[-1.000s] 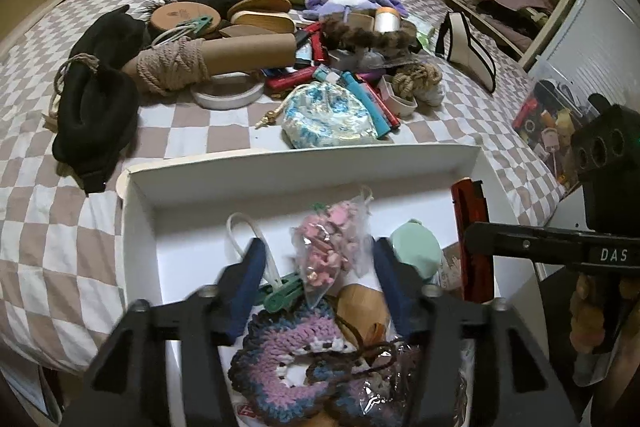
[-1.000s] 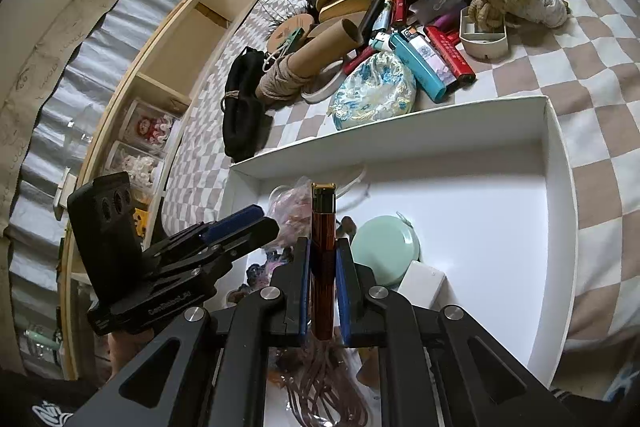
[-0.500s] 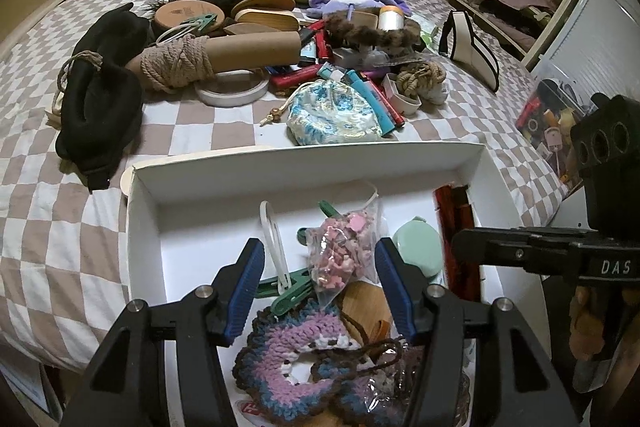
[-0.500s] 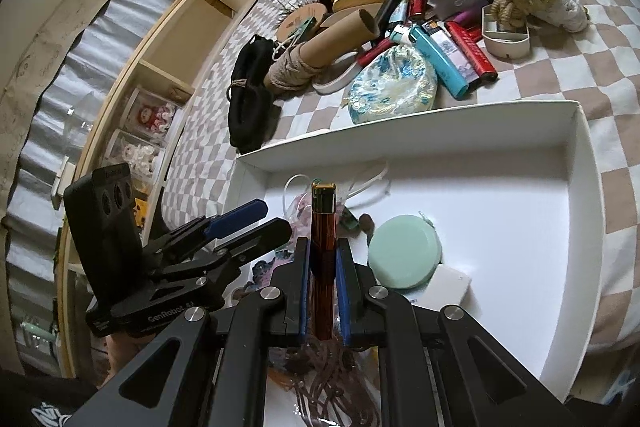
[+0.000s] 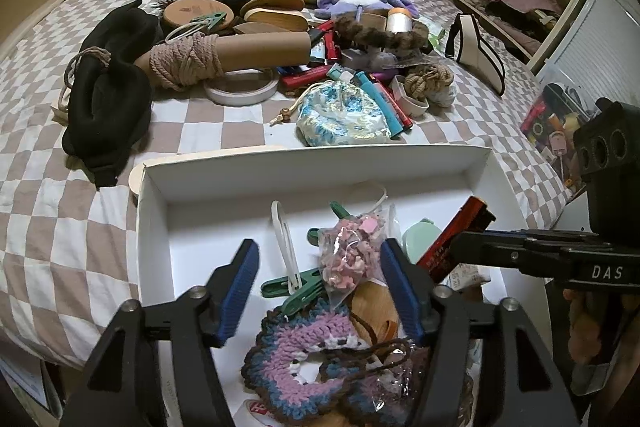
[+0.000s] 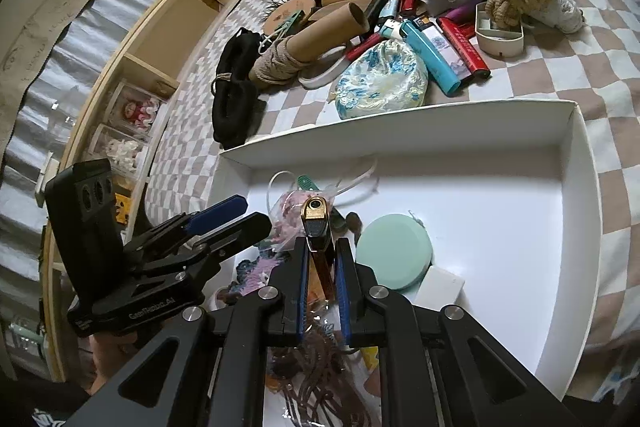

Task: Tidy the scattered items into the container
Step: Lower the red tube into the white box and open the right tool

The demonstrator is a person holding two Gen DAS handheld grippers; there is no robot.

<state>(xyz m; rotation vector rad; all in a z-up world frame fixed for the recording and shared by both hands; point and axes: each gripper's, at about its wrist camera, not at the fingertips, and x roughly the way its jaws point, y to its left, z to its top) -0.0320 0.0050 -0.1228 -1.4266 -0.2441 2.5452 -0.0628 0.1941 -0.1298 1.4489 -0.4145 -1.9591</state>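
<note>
Inside the white container (image 5: 312, 167) at the bed's near edge lie a crocheted piece (image 5: 296, 355), green clips (image 5: 296, 291) and a bead bag (image 5: 352, 251); most items remain piled mid-bed. The right gripper (image 6: 320, 267) clamps a red lighter (image 6: 316, 223) over the container, now tilted from upright. The left gripper (image 5: 320, 291) is opening, wider than before, the bag loose between its jaws.

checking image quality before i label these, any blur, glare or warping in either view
Left wrist view: strong fisheye bending, dark corners, the white box rim curves; the left gripper is smeared as its jaws open; lighting soft. Right wrist view: same warping, the box wall bows; the lighter in the right gripper is sharp; slight edge blur at lower right, no strong glare.
</note>
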